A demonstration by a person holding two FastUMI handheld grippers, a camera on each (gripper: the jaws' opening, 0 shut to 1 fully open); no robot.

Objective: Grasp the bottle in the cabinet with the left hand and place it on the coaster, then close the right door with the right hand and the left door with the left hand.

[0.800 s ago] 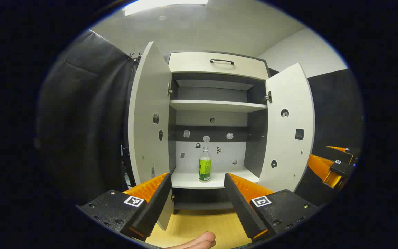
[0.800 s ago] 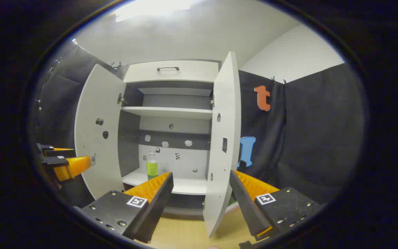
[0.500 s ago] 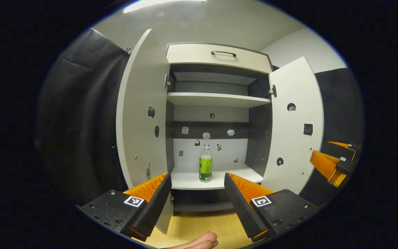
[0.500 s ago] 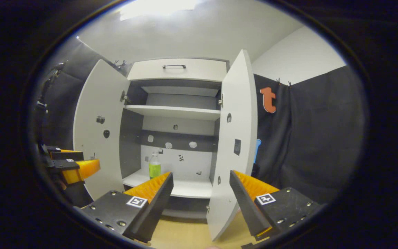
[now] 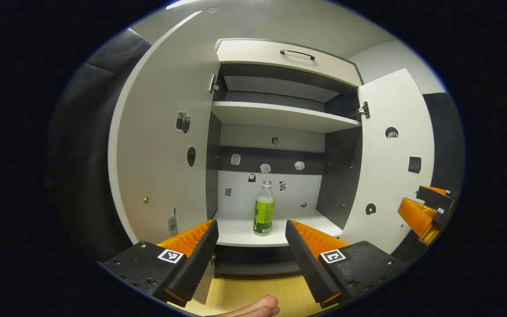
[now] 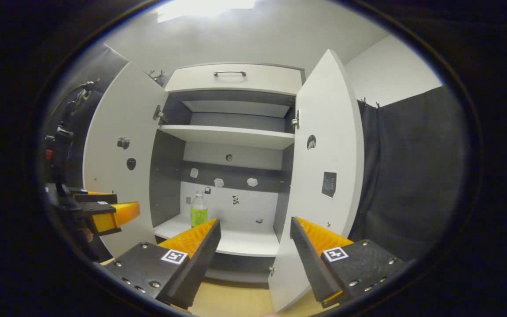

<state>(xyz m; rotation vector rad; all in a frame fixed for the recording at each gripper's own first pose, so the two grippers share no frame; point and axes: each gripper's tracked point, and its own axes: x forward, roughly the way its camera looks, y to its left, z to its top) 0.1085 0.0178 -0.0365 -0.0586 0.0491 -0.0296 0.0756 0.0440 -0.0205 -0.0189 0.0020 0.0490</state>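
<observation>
**Desk:** What does the left gripper view give us, left to right?

**Photographer:** The cabinet's left door (image 5: 165,145) swung wide, then the left gripper (image 5: 250,233) with its fingers spread far apart and nothing between them. Dead ahead, in the gap between those fingers, a green-labelled plastic bottle (image 5: 263,209) stands upright on the lower shelf (image 5: 240,232), well apart from the fingertips. Farther right, the right door (image 5: 390,167), open, and past it the right gripper (image 5: 425,211) at the edge.

**Desk:** And the right gripper view?

**Photographer:** The left gripper (image 6: 104,211) at far left, just in front of the left door (image 6: 117,163). The bottle (image 6: 199,210) sits left of centre, above the right gripper's left finger. The right gripper (image 6: 253,233) is also wide and empty, nearer to the right door (image 6: 324,167).

**Desk:** So which hand is placed for the bottle?

**Photographer:** The left, in my judgement: the bottle's long axis is vertical, squarely on its line, so a straight reach forward should bracket it.
</observation>
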